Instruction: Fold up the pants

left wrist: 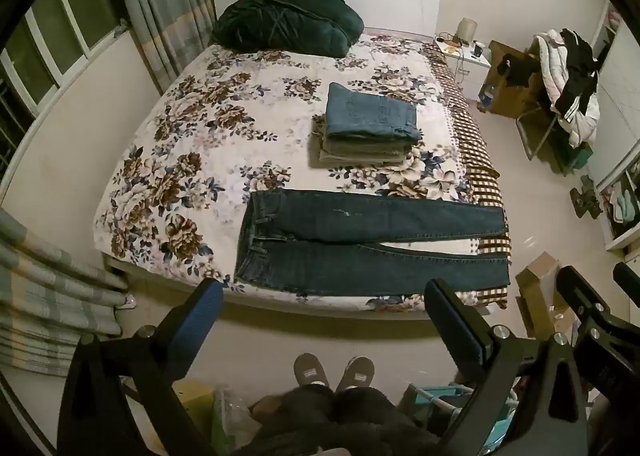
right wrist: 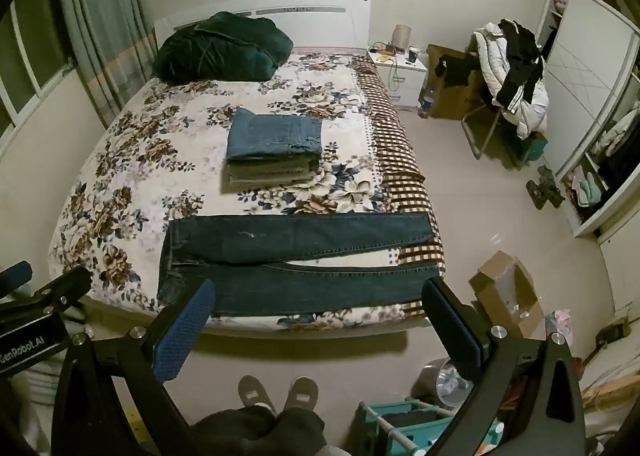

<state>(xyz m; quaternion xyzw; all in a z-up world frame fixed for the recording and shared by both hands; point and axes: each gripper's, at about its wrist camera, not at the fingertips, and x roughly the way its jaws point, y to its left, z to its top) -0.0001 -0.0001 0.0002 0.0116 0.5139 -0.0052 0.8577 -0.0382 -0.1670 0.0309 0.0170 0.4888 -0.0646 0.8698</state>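
**Our two grippers wait above the jeans**

Closest to us are our own two grippers. The left gripper (left wrist: pixel 324 296) has its fingers spread wide with nothing between them. The right gripper (right wrist: pixel 320 296) is spread wide too, and holds nothing. Both hang in the air in front of the bed, well apart from the cloth. Each has one bumpy blue pad (right wrist: pixel 182 336) and one dark pad.

The big bed (left wrist: pixel 168 159) has a soft cover with brown and blue flowers. Near its front edge lie the pants (left wrist: pixel 372 248), dark blue jeans spread out flat. The waist is on the left, and the two long legs point right.

We think a few things could go wrong. The leg ends reach the bed's right edge, so a hard pull might drag them off onto the floor. Jeans are thick and stiff, so a pinch may grab only the top layer, and the fold would come out crooked. The soft cover could bunch up and get pinched too.

Farther back sits a neat stack of folded pants (left wrist: pixel 366 127), square and thick.
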